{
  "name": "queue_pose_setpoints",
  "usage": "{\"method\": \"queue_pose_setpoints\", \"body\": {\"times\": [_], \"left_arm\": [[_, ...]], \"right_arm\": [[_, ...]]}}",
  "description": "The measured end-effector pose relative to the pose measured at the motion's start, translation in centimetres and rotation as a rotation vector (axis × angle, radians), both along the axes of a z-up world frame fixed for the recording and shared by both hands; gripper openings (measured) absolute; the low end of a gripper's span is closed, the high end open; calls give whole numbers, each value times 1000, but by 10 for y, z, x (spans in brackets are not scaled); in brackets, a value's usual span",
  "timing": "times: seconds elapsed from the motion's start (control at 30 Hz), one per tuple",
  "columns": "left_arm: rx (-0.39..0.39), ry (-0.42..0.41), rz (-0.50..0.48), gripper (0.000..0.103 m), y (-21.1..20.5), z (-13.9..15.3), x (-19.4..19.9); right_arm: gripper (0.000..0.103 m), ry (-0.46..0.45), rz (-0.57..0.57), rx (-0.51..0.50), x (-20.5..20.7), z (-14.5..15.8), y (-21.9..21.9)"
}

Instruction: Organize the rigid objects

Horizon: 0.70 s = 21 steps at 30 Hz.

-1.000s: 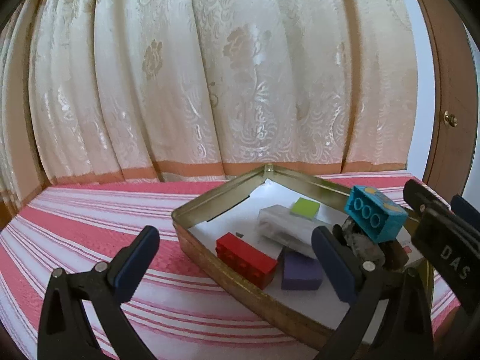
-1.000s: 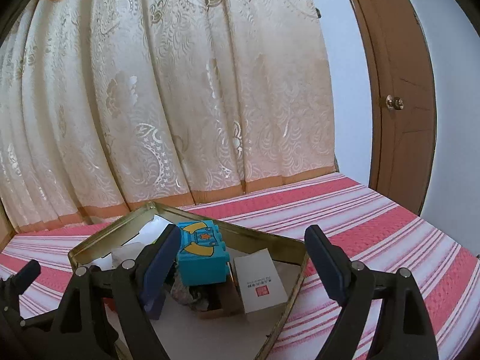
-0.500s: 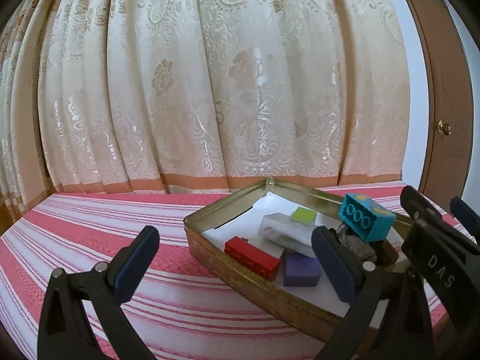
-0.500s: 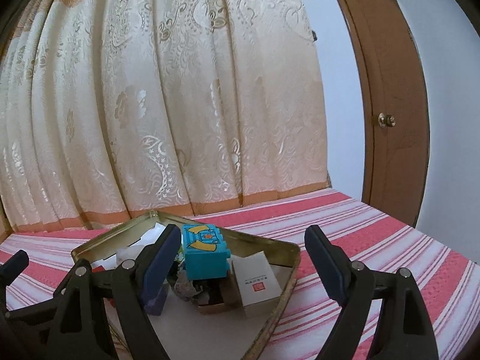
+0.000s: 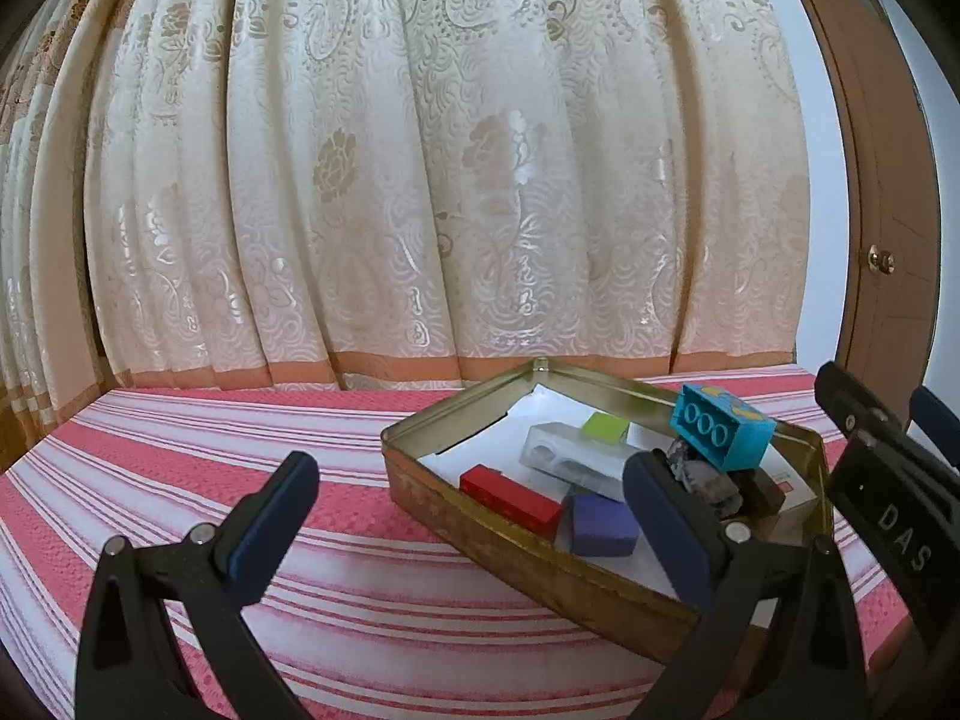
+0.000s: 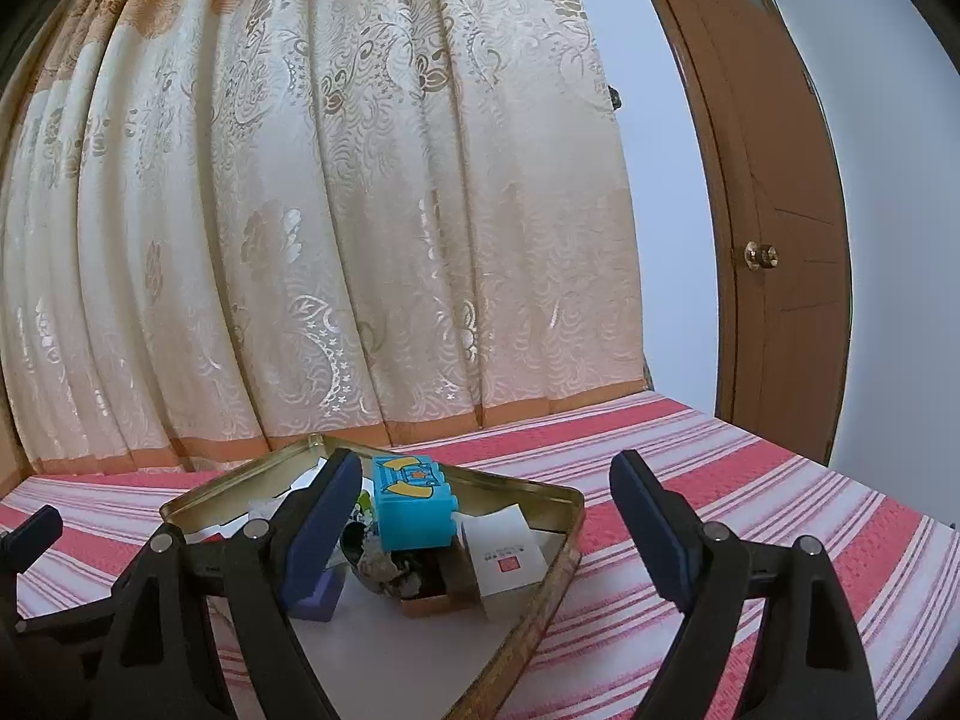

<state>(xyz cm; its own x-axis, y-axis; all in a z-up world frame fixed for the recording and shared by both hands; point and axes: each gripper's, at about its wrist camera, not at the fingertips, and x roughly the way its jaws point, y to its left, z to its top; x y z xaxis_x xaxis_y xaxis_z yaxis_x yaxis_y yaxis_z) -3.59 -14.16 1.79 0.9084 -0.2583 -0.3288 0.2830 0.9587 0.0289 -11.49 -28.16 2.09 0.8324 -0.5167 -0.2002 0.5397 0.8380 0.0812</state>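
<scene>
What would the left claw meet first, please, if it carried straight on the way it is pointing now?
Probably the cream curtain: the open left claw aims just left of the gold tin, over the striped cloth.

A cream patterned curtain (image 5: 420, 180) hangs behind the red-striped cloth (image 5: 240, 450); a brown door (image 6: 780, 210) stands right.

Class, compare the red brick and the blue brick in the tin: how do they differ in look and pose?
The red brick lies flat on the tin's white floor; the blue brick perches tilted on top of a pile of other pieces. The red brick looks long and slim, the blue brick chunkier, with yellow print. Both are toy building bricks inside the same tin.
</scene>
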Motion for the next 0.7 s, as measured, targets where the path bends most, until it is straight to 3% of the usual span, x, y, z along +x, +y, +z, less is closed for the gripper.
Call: {"method": "queue_pose_setpoints", "body": {"times": [0.7], "left_arm": [[6,-53,-34,103,-2,4,-9]], "right_arm": [[87,-88,-43,-96,-20,8,14]]}}
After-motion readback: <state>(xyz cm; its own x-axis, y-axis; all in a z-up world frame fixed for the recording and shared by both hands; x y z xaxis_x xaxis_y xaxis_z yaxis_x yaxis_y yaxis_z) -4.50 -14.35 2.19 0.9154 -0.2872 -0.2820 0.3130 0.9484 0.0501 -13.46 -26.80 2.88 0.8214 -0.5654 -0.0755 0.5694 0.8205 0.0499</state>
